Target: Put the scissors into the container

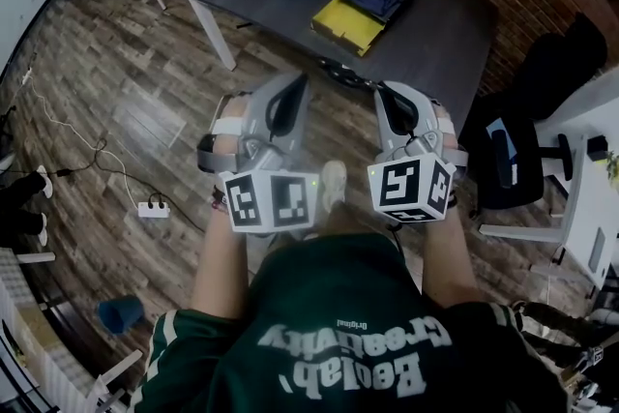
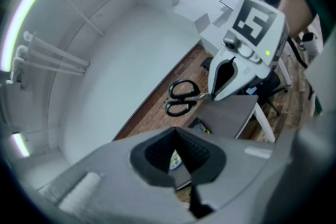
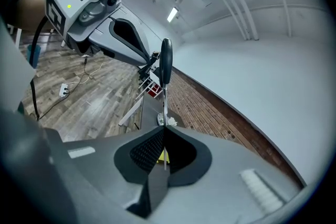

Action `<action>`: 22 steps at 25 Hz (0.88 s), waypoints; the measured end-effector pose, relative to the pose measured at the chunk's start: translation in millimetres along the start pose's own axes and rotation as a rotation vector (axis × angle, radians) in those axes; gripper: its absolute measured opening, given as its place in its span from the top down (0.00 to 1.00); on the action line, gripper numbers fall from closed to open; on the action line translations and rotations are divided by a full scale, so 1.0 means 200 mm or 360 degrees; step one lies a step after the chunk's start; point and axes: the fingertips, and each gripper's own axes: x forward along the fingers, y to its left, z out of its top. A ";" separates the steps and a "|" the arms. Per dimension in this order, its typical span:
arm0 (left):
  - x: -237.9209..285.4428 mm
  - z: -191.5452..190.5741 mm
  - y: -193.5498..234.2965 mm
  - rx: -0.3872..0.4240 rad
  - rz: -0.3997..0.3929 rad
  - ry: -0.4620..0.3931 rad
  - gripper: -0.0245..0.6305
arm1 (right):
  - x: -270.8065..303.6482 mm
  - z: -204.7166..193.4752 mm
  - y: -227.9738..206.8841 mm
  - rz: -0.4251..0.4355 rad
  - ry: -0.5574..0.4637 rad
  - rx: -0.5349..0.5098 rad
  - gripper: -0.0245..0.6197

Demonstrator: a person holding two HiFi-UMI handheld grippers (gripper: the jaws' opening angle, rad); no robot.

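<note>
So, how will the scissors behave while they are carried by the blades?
The scissors look stiff, so they should not droop. The right gripper pinches only the thin, smooth blades, so they may slip or pivot. The black handles stick out far, probably making the free end heavier.

Your left gripper [image 2: 177, 136]: jaws together at the tips, nothing between them. Past them, your right gripper [image 2: 211, 96] pinches the scissors [image 2: 181, 98] by the blades, and the black handles stick out left. The dark table [image 2: 231, 113] sits just below in frame. The marker cube [image 2: 254, 21] faces the lens, with a green light lit under it. A brick wall [image 2: 152, 110] runs behind the scissors.
</note>
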 end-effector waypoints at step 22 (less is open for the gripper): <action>0.97 -0.24 0.18 0.0017 -0.0023 0.0126 0.96 | 0.89 -0.23 -0.47 0.0129 -0.0045 0.0024 0.94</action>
